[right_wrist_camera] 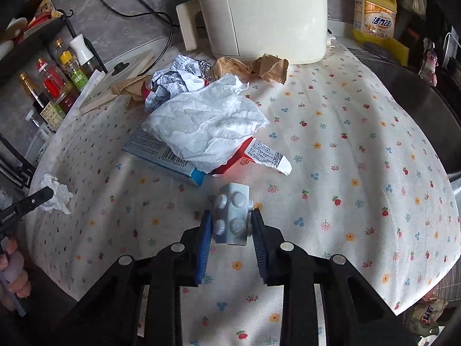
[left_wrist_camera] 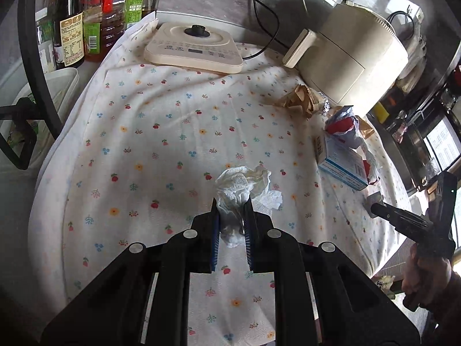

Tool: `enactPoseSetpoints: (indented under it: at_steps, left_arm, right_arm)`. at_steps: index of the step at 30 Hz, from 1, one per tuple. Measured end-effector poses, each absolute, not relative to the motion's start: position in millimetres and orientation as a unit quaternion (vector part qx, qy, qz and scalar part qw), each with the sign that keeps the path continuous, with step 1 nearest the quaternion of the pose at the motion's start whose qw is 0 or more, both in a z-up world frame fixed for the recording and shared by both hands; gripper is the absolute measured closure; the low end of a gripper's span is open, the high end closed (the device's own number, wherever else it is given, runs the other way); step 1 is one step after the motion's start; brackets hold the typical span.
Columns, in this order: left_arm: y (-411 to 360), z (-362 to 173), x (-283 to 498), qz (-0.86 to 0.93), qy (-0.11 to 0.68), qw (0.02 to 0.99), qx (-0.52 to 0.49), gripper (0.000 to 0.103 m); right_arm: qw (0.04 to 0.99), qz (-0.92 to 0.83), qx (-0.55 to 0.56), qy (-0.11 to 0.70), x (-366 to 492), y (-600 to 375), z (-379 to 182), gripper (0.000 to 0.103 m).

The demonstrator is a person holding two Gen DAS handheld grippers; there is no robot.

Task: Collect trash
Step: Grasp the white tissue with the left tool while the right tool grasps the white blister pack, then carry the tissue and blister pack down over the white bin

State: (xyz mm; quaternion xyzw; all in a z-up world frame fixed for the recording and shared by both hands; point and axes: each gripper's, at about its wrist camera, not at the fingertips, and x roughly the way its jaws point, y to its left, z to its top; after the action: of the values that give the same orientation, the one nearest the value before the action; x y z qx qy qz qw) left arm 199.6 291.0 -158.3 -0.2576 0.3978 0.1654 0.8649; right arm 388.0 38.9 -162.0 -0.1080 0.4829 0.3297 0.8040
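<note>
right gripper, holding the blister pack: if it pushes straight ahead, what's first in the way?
Likely the blue carton and red packet under the white tissue, just beyond the blister pack in the right gripper; depth is uncertain.

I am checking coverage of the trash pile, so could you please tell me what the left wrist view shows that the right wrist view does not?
Only the left wrist view shows the left gripper shut on the crumpled tissue from close up, and the whole face of the flat cooker base.

Only the right wrist view shows the blister pack between the right gripper fingers, the large white napkin and the yellow detergent bottle.

Both show the floral tablecloth, white air fryer, brown paper scraps and blue box.
</note>
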Motion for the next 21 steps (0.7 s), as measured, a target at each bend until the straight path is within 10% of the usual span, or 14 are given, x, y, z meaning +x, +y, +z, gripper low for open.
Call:
enactPoseSetpoints:
  at_steps: [21]
  left_arm:
    - [110,-135,241,0.058,0.413,0.885,-0.206,0.088]
  right_arm:
    - [0.841,0.265,-0.047,0.47,317,-151,-145,0.076]
